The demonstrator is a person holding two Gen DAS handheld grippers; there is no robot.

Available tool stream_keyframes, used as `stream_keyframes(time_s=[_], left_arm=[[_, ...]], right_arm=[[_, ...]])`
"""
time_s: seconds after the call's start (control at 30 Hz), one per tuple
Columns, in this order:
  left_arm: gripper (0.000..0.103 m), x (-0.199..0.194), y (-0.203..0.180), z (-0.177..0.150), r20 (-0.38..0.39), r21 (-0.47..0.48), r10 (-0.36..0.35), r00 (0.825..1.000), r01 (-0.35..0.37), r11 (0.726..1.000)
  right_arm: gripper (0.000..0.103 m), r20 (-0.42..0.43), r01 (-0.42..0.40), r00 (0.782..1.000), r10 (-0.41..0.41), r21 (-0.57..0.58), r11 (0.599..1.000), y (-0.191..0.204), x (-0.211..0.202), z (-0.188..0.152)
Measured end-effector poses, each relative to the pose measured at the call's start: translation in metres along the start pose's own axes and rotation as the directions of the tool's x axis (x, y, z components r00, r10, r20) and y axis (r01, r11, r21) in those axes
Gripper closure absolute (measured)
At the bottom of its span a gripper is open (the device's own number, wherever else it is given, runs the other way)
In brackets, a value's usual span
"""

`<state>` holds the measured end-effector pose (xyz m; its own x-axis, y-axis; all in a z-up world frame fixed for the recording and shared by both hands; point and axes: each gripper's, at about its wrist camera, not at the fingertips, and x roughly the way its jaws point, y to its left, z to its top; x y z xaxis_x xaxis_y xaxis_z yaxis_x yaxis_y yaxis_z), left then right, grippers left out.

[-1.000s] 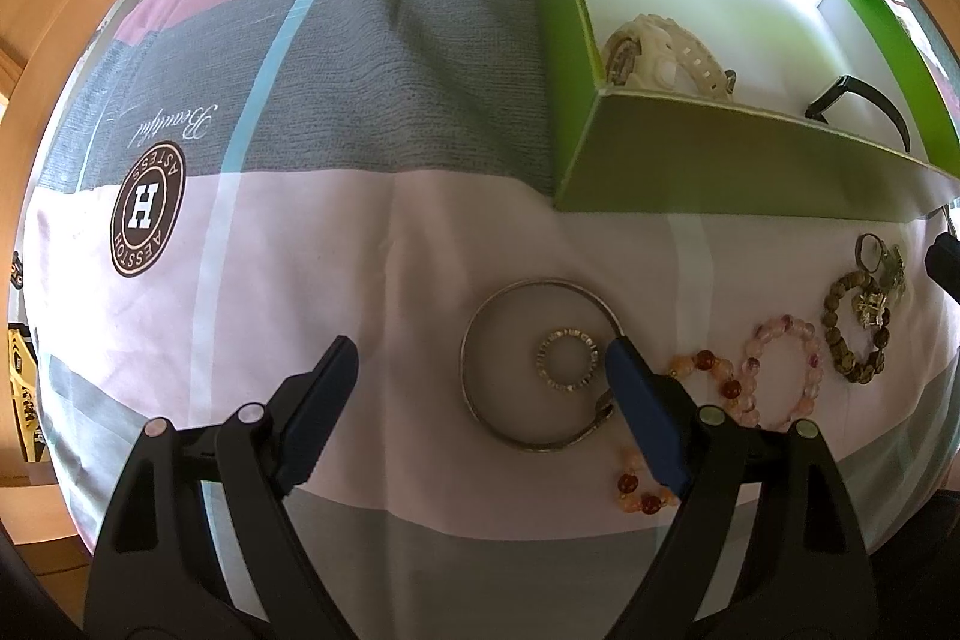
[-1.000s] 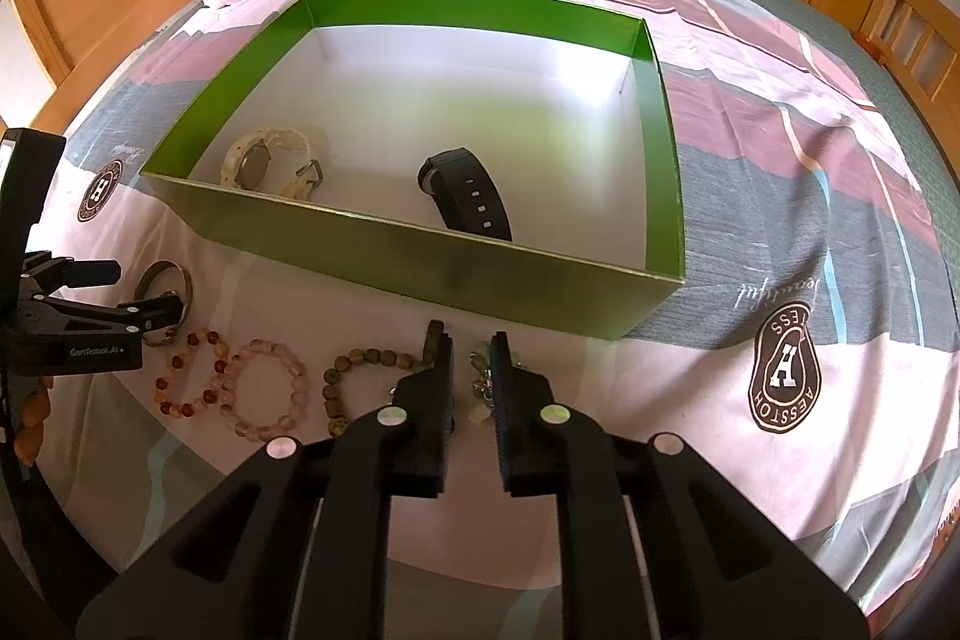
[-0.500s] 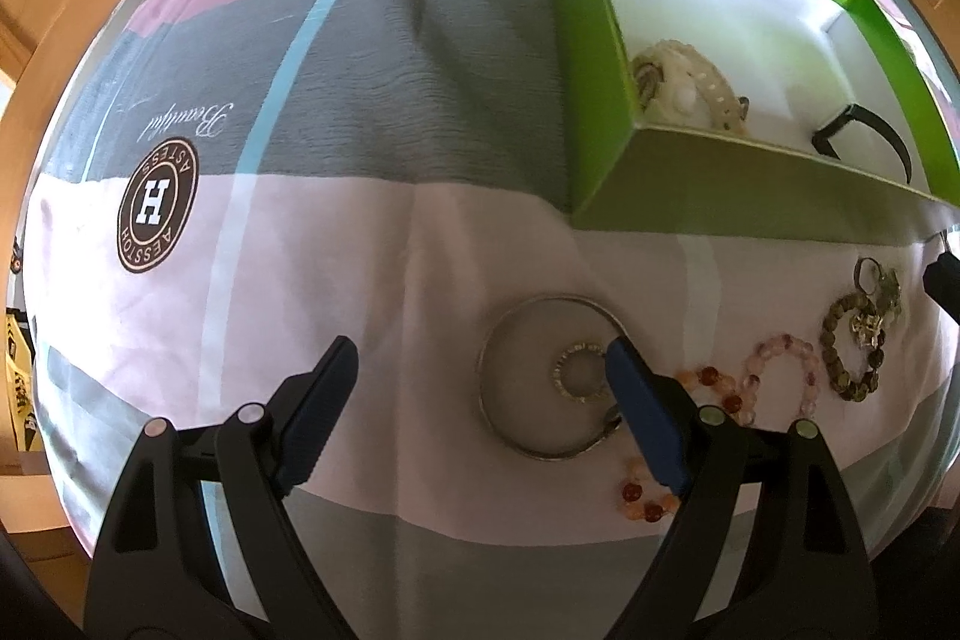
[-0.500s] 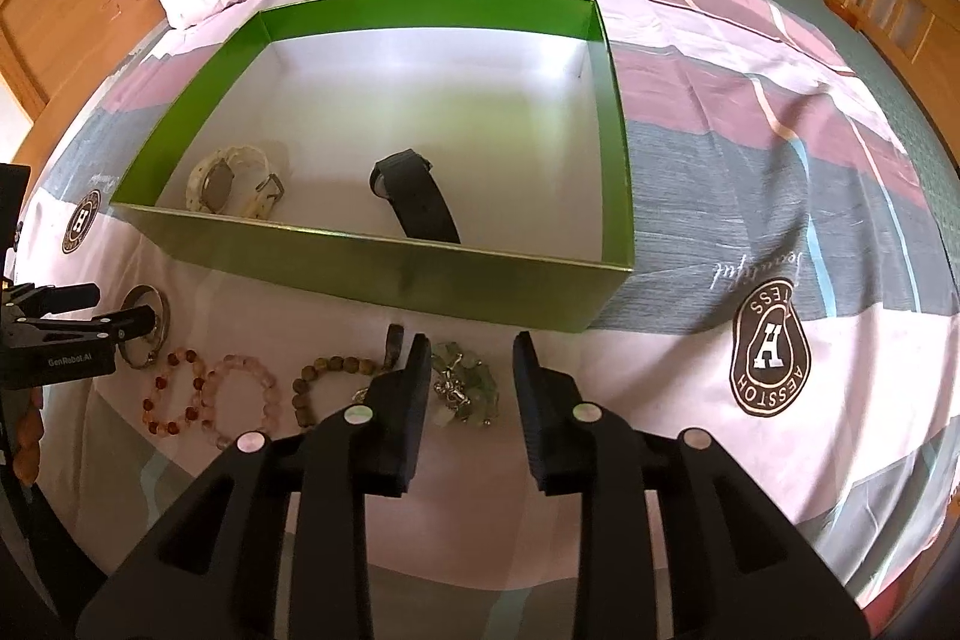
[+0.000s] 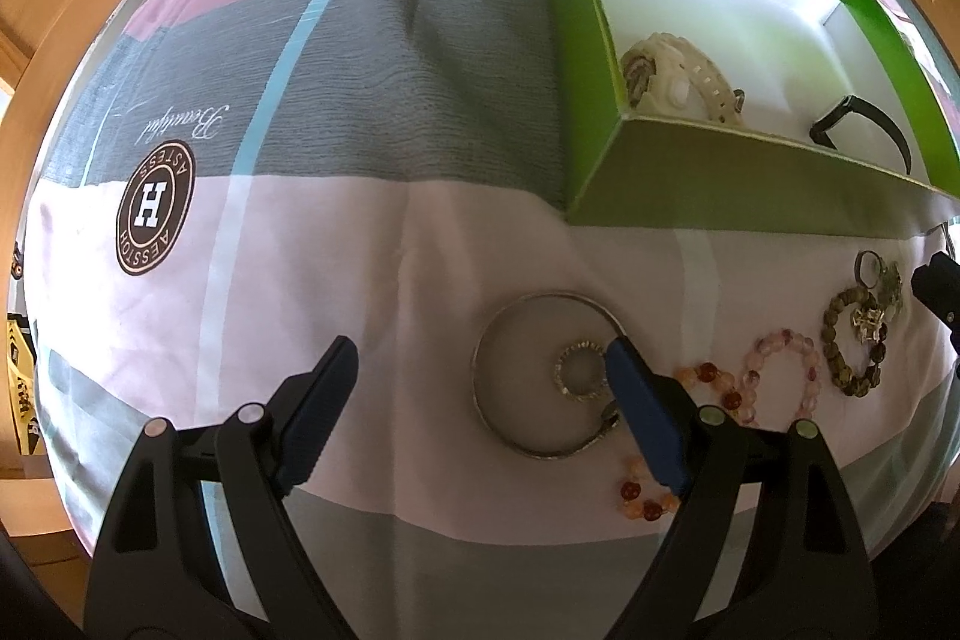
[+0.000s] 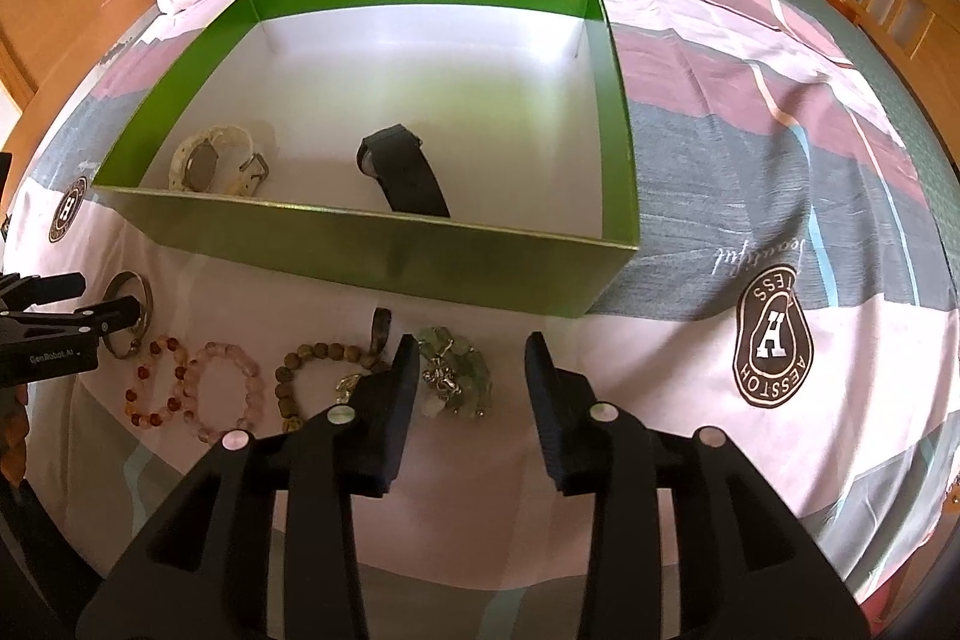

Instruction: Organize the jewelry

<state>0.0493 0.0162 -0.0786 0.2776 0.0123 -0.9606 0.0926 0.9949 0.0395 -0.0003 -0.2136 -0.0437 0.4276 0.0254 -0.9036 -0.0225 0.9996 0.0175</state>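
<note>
Reaching for the next piece, the right gripper (image 6: 471, 370) hangs with its jaws spread, holding nothing, over a green stone bracelet (image 6: 456, 376) on the bedspread (image 6: 750, 196), just in front of the green box (image 6: 372, 250). Judging by this, it must drop, close and lift over the box wall. The bracelet is a tangled heap with a metal charm. The left gripper (image 5: 480, 382), likewise spread and empty, hovers by a silver bangle (image 5: 540, 376).

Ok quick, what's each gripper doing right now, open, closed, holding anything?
Left gripper: open, holding nothing, over the silver bangle.
Right gripper: open, holding nothing, by the green bead bracelet.
</note>
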Motion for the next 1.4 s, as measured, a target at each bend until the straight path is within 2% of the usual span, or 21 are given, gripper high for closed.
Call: stream_keyframes(time_s=[0.13, 0.37, 0.4, 0.43, 0.47, 0.53, 0.63, 0.7, 0.8, 0.87, 0.97, 1.03, 1.1, 1.13, 1.2, 1.33, 1.37, 1.4], left_arm=[[0.017, -0.001, -0.002, -0.001, 0.000, 0.002, 0.001, 1.000, -0.001, 1.000], [0.017, 0.000, -0.010, -0.002, -0.002, 0.013, 0.001, 1.000, -0.001, 1.000], [0.017, -0.001, -0.010, -0.001, 0.001, 0.011, 0.002, 1.000, -0.002, 1.000], [0.017, -0.002, -0.009, -0.001, 0.007, 0.004, 0.003, 1.000, -0.003, 1.000], [0.017, -0.004, -0.007, -0.001, 0.019, -0.012, 0.000, 1.000, 0.000, 1.000], [0.017, -0.010, 0.004, 0.002, 0.045, -0.063, -0.021, 0.999, 0.024, 0.998], [0.020, -0.013, 0.019, 0.005, 0.059, -0.129, -0.050, 0.997, 0.057, 0.990], [0.020, -0.009, 0.021, 0.005, 0.039, -0.130, -0.050, 0.998, 0.055, 0.990], [0.020, -0.005, 0.019, 0.003, 0.018, -0.109, -0.053, 0.998, 0.054, 0.993], [0.020, -0.003, 0.016, 0.002, 0.012, -0.089, -0.047, 0.999, 0.048, 0.995], [0.020, 0.003, 0.012, 0.000, 0.000, -0.067, -0.033, 0.999, 0.033, 0.997], [0.024, 0.005, 0.010, 0.000, -0.001, -0.062, -0.035, 0.999, 0.035, 0.997], [0.035, 0.005, 0.009, 0.000, 0.010, -0.055, -0.050, 0.999, 0.050, 0.997], [0.038, 0.005, 0.008, 0.000, 0.014, -0.051, -0.055, 0.998, 0.056, 0.997], [0.055, 0.006, 0.010, 0.002, 0.024, -0.040, -0.066, 0.998, 0.067, 0.997], [0.066, 0.007, 0.018, 0.005, 0.019, -0.062, -0.085, 0.996, 0.086, 0.994], [0.073, 0.007, 0.022, 0.009, 0.015, -0.070, -0.088, 0.996, 0.089, 0.994], [0.079, 0.008, 0.027, 0.010, 0.009, -0.080, -0.090, 0.996, 0.091, 0.993]], right_arm=[[0.062, -0.005, -0.005, 1.000, 0.005, -0.006, 1.000, 0.002, 0.003, -0.001], [0.062, -0.013, -0.021, 1.000, 0.021, -0.016, 1.000, 0.008, 0.012, -0.002], [0.069, -0.007, -0.024, 1.000, 0.024, -0.012, 1.000, 0.008, 0.011, -0.001], [0.091, 0.002, -0.028, 1.000, 0.028, -0.005, 1.000, 0.007, 0.010, -0.001], [0.095, 0.013, -0.025, 1.000, 0.025, 0.001, 1.000, 0.006, 0.007, 0.000], [0.098, 0.046, -0.021, 0.999, 0.020, 0.017, 1.000, 0.003, 0.001, 0.002], [0.098, 0.067, -0.011, 0.998, 0.010, 0.026, 1.000, -0.001, -0.004, 0.004], [0.098, 0.061, -0.013, 0.998, 0.010, 0.050, 0.999, -0.007, -0.003, 0.005], [0.098, 0.014, -0.055, 0.998, 0.054, 0.141, 0.989, -0.023, 0.005, 0.005], [0.095, -0.003, -0.074, 0.997, 0.076, 0.174, 0.982, -0.029, 0.010, 0.006], [0.085, -0.017, -0.087, 0.996, 0.092, 0.175, 0.981, -0.028, 0.012, 0.005], [0.074, -0.020, -0.095, 0.995, 0.099, 0.149, 0.984, -0.020, 0.014, 0.005], [0.068, -0.027, -0.095, 0.995, 0.099, 0.123, 0.988, -0.011, 0.018, 0.006], [0.068, -0.036, -0.089, 0.995, 0.094, 0.110, 0.990, -0.007, 0.021, 0.005], [0.068, -0.057, -0.071, 0.995, 0.076, 0.090, 0.993, -0.001, 0.028, 0.003], [0.068, -0.057, -0.034, 0.998, 0.037, 0.057, 0.998, 0.005, 0.034, 0.000], [0.068, -0.053, -0.028, 0.998, 0.031, 0.048, 0.998, 0.006, 0.034, 0.001], [0.079, -0.047, -0.020, 0.999, 0.022, 0.039, 0.999, 0.008, 0.032, 0.000]])
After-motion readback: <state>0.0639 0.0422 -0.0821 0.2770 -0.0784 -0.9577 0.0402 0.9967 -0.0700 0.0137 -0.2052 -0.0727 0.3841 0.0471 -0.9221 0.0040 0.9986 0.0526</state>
